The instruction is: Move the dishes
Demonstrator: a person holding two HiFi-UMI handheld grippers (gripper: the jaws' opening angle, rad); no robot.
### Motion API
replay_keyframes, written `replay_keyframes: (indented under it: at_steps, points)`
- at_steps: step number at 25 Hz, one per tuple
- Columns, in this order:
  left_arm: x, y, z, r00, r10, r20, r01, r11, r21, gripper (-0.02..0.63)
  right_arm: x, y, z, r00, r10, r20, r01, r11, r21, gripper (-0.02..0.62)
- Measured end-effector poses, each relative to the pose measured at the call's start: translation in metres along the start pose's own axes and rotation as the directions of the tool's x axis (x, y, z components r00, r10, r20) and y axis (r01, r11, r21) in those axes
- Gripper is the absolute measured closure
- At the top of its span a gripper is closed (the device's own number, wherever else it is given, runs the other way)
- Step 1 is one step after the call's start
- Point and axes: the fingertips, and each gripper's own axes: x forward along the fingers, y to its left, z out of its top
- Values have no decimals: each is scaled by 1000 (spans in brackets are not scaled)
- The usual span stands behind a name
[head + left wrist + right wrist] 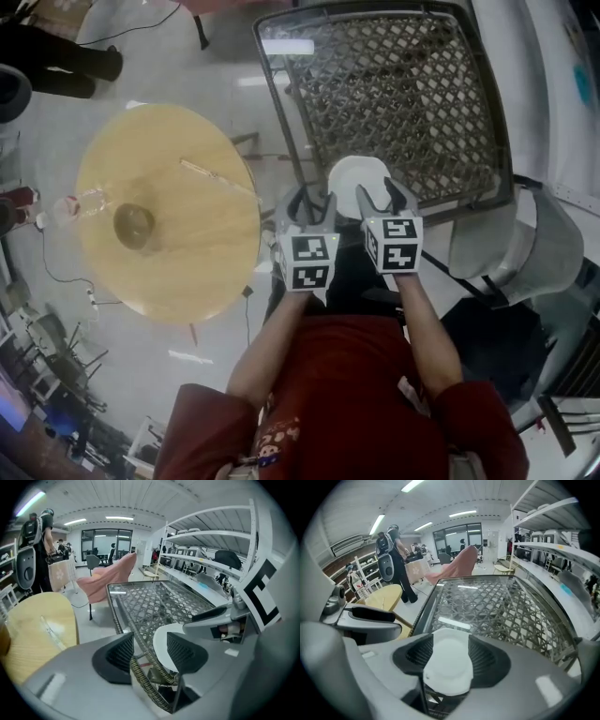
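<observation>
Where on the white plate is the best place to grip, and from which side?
The near rim of the white plate, approached from the person's side of the glass-topped table. It lies flat, close to that edge, so only the thin rim offers a pinch: probably one jaw over, one under. The right gripper, jaws apart, is lined up with it.

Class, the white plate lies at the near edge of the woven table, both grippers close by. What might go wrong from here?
1. The white plate lies at the near rim of the woven table; a knock from the right gripper, whose open jaws frame it, may push it off.
2. The left gripper has its open jaws astride the table's rim, not the plate; closing there would probably grab the rim.
</observation>
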Motion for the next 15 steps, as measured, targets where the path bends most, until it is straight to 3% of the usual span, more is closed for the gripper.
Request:
replay_keyframes:
  at_steps: [6,15]
  points:
    - [-38,35,31,990,84,109,-80,996,-45,374,-14,32,40,996,39,82,-34,997,-67,362]
    - [-97,70,49,954,189,233,-169,980,-102,374,-50,87,82,972,142,186,-114,982,-151,362]
